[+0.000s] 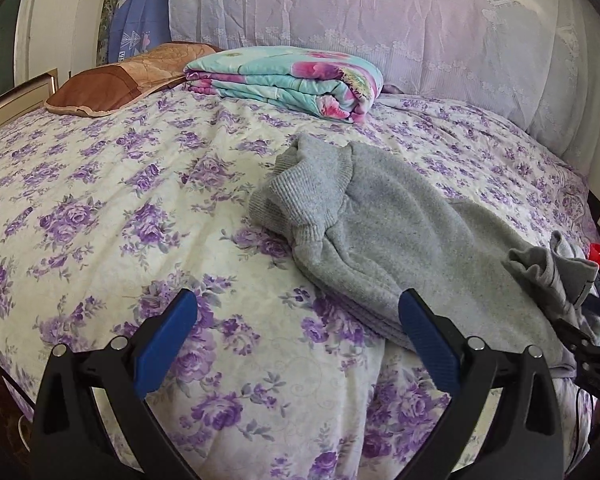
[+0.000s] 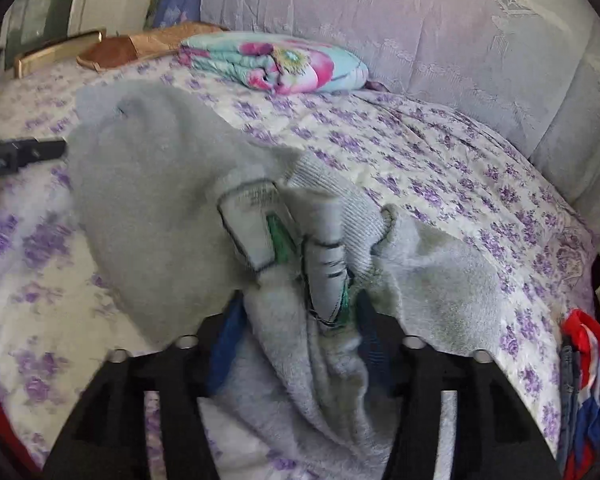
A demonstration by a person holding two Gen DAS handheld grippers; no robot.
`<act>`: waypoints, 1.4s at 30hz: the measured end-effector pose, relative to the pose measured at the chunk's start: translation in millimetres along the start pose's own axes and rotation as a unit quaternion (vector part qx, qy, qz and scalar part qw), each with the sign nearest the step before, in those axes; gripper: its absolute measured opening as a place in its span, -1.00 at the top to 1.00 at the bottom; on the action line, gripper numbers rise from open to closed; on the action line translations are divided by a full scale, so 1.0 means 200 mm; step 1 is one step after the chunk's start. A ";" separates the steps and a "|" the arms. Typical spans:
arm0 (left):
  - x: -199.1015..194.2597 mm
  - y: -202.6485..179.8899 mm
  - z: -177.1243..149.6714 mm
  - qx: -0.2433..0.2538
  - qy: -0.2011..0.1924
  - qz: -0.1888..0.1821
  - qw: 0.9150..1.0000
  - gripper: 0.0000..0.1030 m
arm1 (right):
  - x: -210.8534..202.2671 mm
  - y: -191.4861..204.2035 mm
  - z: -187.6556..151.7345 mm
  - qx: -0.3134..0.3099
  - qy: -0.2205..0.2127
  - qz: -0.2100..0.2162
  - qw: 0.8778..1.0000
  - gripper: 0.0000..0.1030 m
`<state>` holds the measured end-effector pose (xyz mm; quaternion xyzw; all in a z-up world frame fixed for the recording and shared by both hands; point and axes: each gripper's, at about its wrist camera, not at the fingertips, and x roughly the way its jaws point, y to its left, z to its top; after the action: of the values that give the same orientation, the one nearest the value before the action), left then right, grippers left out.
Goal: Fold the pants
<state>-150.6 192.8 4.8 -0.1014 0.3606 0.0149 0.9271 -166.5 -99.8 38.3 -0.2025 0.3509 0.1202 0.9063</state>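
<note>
Grey sweatpants lie folded lengthwise on the floral bedsheet, ribbed cuffs toward the pillows. My left gripper hovers open over the sheet at the pants' near edge, nothing between its blue pads. The waist end is bunched up at the right, over the right tool's black body. In the right wrist view the pants drape over my right gripper. Its jaws stand apart with the waistband and sewn label loose between them. This view is blurred.
A folded turquoise-and-pink quilt and a brown pillow lie at the head of the bed, before a tall lilac bedding roll. Red and blue clothes hang at the bed's right edge. A black tool part shows at the left.
</note>
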 end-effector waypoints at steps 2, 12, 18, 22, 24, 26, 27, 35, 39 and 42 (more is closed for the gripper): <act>0.01 0.00 0.00 -0.003 0.001 -0.001 1.000 -0.92 | -0.13 -0.01 0.02 0.011 -0.032 0.025 0.999 -0.54; 0.02 0.00 -0.01 -0.004 0.007 -0.001 1.000 -0.92 | 0.01 -0.27 0.13 0.167 -0.038 0.037 0.984 0.44; 0.04 -0.01 -0.02 -0.004 0.015 -0.003 1.000 -0.92 | 0.29 -0.13 0.04 0.142 0.024 0.025 0.989 0.37; 0.06 0.00 -0.02 -0.012 0.025 -0.009 1.000 -0.92 | 0.13 -0.17 0.08 0.166 -0.018 0.042 0.985 0.35; 0.08 0.00 -0.01 -0.017 0.032 -0.014 0.999 -0.92 | 0.06 -0.14 0.09 0.145 -0.047 0.032 0.988 -0.02; 0.10 0.00 0.01 -0.022 0.040 -0.019 0.999 -0.92 | 0.19 -0.10 0.07 0.132 0.005 0.061 0.989 -0.28; 0.11 0.00 0.02 -0.023 0.043 -0.020 0.999 -0.92 | 0.28 -0.10 0.04 0.133 0.039 0.072 0.988 -0.35; 0.20 0.01 0.12 -0.050 0.072 -0.046 0.995 -0.92 | -0.06 -0.16 0.00 0.158 -0.094 0.086 0.979 -0.58; 0.28 0.06 0.18 -0.086 0.091 -0.056 0.991 -0.90 | -0.19 -0.24 -0.06 0.153 -0.129 0.045 0.979 -0.65; 0.31 0.12 0.21 -0.120 0.094 -0.079 0.985 -0.90 | -0.23 -0.35 -0.13 0.174 -0.150 0.034 0.973 -0.67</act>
<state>-78.8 220.8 -11.6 -0.2407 0.4326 -0.0249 0.8685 -190.6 -176.7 72.6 -0.0089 0.2335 0.1172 0.9652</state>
